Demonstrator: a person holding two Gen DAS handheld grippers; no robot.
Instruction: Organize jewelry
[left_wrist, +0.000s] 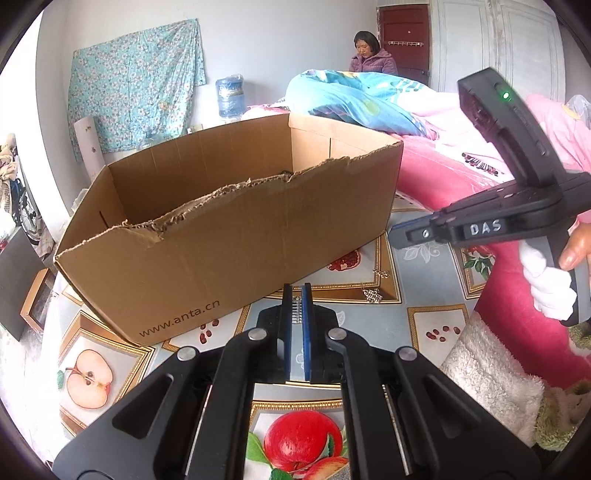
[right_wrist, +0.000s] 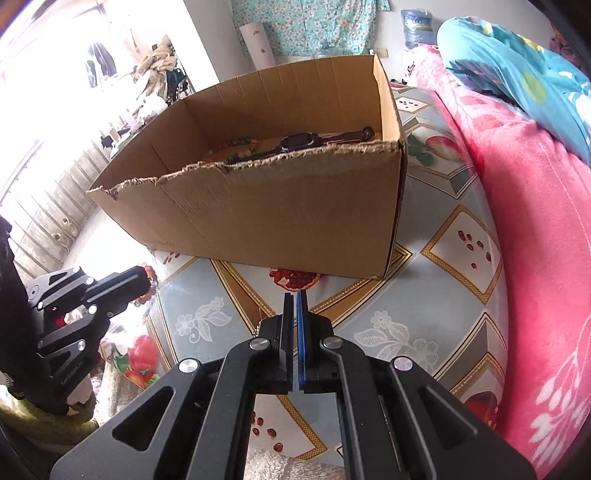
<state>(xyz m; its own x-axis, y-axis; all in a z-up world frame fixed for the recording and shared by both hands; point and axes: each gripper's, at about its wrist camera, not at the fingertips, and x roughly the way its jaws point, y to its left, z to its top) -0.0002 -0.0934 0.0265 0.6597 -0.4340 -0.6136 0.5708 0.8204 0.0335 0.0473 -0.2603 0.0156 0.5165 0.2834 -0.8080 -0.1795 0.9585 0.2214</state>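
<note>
Standing on the fruit-print tablecloth (left_wrist: 373, 266), the open cardboard box (left_wrist: 229, 229) occupies the left and centre of the left wrist view, its near wall torn along the top edge. The left gripper (left_wrist: 296, 295) sits just in front of that near wall, its jaws drawn narrow onto a small silver jewelry piece (left_wrist: 296, 309) pinched between the pads. To the right of its tips, two further silver jewelry items (left_wrist: 373, 295) lie on the tablecloth, near the box corner and apart from the gripper. Further right, the right gripper (left_wrist: 397, 236) is held above the cloth. In the right wrist view, the right gripper (right_wrist: 295, 295) has its jaws nearly together with nothing visible between them; beyond it, inside the box, a black watch (right_wrist: 306, 142) and a beaded bracelet (right_wrist: 240, 146) rest on the floor.
</note>
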